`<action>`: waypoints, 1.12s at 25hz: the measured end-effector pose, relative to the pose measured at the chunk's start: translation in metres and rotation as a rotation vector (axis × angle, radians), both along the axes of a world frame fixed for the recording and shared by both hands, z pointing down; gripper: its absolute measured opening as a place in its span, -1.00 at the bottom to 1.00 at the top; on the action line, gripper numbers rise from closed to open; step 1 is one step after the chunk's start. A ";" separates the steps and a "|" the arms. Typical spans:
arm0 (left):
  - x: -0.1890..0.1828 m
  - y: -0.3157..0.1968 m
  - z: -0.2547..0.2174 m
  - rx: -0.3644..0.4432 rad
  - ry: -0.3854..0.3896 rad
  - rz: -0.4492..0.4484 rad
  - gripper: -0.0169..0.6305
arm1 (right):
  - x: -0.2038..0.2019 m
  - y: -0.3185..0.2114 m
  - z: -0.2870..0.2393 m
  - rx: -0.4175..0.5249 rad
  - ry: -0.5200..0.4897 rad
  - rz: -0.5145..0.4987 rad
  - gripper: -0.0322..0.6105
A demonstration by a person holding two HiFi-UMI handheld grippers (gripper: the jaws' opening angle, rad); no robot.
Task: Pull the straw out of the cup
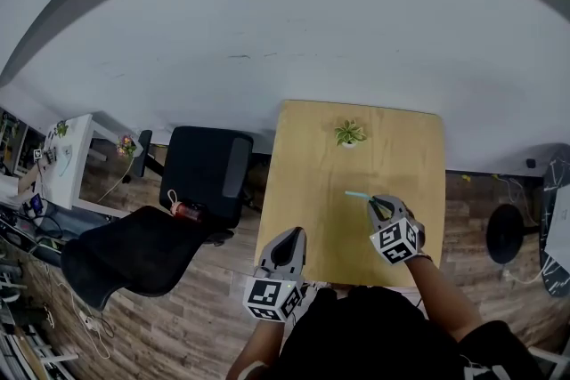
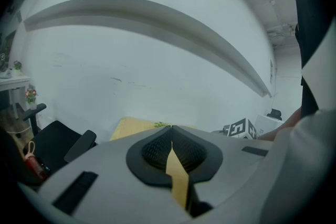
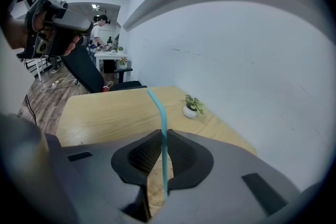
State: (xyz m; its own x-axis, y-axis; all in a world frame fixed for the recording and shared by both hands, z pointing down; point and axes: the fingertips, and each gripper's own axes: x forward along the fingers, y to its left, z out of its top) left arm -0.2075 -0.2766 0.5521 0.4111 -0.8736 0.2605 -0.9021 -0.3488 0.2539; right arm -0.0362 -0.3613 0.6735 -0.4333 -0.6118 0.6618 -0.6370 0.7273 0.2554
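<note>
Right tool (image 1: 381, 207): over the near right part of the wooden bench (image 1: 312, 191), angled downward. Marker cube nearest the person's forearm.

Right gripper view: the tool (image 3: 163, 136) is clamped on a teal straw (image 3: 163, 123). The dark ribbed pads press it from both sides, with no gap around it. The straw runs up between the jaws, clears the tips, then bends at its flexible neck and leans up and left. The lower end drops out of sight below the pads.

Head view: the straw (image 1: 358, 195) shows as a short teal bar sticking out left of the jaw tips, above the bench surface. Cannot tell whether it touches the wood.

Left tool (image 1: 289, 238): at the bench's near left edge, well apart from the right one and pointing nearly level. In its own view the tool (image 2: 171, 131) has its jaws drawn together, tips meeting, nothing held. Only a sliver of yellow bench shows through the slit lower down.

Surroundings:
- small potted plant (image 1: 349, 133) at the far side of the bench, near the white wall (image 1: 294, 40)
- same plant (image 3: 191, 106) sits beyond the straw, well apart from it
- black office chair (image 1: 207, 169) just left of the bench
- wood-plank floor (image 1: 178, 325)
</note>
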 end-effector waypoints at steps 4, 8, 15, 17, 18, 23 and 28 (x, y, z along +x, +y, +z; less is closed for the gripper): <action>0.000 0.000 0.001 0.001 0.002 -0.003 -0.89 | 0.000 0.001 -0.001 0.008 0.005 -0.004 -0.74; 0.002 0.001 0.001 0.004 0.004 -0.002 -0.89 | 0.002 0.000 -0.003 0.014 -0.001 0.007 -0.74; 0.004 0.002 -0.002 0.009 0.005 0.001 -0.89 | 0.006 0.002 -0.011 0.037 -0.018 0.031 -0.74; 0.005 0.003 -0.003 0.010 0.005 0.003 -0.89 | 0.008 0.003 -0.016 0.046 -0.029 0.042 -0.74; 0.006 0.003 -0.004 0.011 0.004 0.005 -0.89 | 0.009 0.003 -0.019 0.053 -0.037 0.049 -0.74; 0.012 0.002 -0.006 0.018 0.005 0.018 -0.89 | 0.009 0.004 -0.041 0.082 -0.096 0.062 -0.74; 0.023 0.002 -0.005 0.016 0.010 0.030 -0.89 | 0.009 0.004 -0.072 0.137 -0.139 0.060 -0.74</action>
